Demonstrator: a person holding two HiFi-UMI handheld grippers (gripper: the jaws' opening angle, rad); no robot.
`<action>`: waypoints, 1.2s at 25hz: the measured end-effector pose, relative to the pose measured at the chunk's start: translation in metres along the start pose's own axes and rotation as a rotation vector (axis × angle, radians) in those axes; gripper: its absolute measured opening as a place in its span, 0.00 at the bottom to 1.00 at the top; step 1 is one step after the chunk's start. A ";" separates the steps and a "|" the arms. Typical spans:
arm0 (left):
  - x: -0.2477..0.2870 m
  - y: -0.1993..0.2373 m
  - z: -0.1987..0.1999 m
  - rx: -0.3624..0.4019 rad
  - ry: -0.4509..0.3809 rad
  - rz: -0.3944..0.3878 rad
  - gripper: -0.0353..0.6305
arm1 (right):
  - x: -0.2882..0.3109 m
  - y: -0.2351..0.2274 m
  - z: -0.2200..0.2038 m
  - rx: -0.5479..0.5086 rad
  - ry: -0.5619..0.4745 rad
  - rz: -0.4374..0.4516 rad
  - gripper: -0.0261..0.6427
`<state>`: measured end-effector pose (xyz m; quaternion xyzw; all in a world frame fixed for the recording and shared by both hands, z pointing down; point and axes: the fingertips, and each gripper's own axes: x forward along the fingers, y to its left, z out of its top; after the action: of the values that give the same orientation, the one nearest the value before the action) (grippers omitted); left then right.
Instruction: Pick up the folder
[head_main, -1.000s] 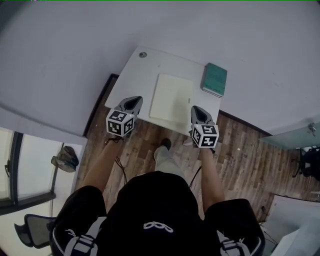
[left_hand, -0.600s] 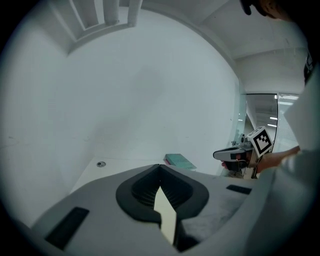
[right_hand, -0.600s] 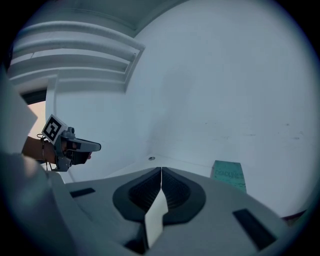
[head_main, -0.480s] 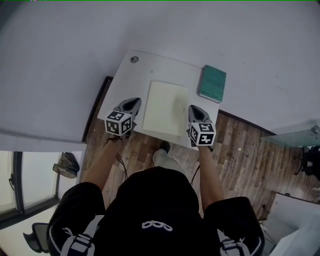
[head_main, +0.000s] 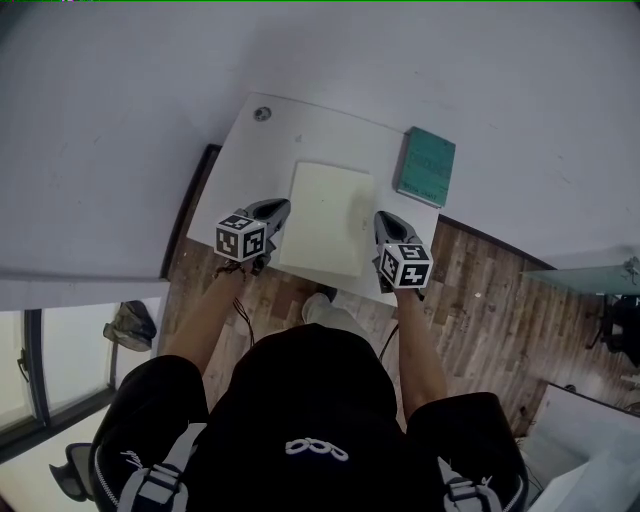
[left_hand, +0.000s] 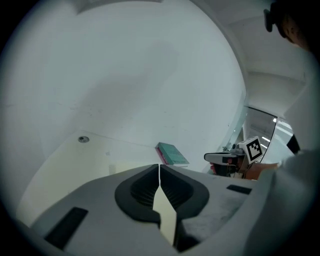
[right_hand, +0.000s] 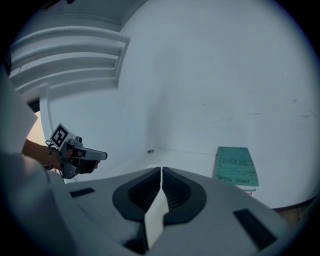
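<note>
A pale cream folder (head_main: 327, 218) lay flat and closed in the middle of a white table (head_main: 250, 160). My left gripper (head_main: 283, 208) sat at the folder's left edge and my right gripper (head_main: 381, 218) at its right edge, both towards the table's near side. From above I could not tell whether either one touched it. Both pairs of jaws were pressed together with nothing between them.

In each gripper view my own grey jaws hid most of the folder. My head and shoulders (head_main: 310, 420) filled the bottom of the head view.

A green book (head_main: 426, 166) lay at the table's far right corner, apart from the folder. A small round fitting (head_main: 262, 114) sat at the far left corner.

A plain white wall (head_main: 120, 120) stood behind the table. The floor (head_main: 480, 300) was brown wood planks. A window (head_main: 40, 370) at the lower left was cut off by the frame.
</note>
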<state>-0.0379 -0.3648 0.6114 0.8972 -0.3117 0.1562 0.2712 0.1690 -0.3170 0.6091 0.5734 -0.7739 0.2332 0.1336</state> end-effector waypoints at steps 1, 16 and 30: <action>0.005 -0.001 -0.003 -0.013 0.011 -0.021 0.09 | 0.003 -0.001 -0.001 0.007 0.003 0.008 0.08; 0.049 0.028 -0.058 -0.150 0.127 -0.068 0.30 | 0.047 -0.027 -0.047 0.116 0.140 0.074 0.36; 0.074 0.067 -0.097 -0.196 0.235 -0.015 0.48 | 0.078 -0.038 -0.111 0.221 0.314 0.118 0.43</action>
<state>-0.0354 -0.3876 0.7486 0.8443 -0.2848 0.2268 0.3932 0.1750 -0.3329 0.7493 0.4950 -0.7454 0.4109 0.1748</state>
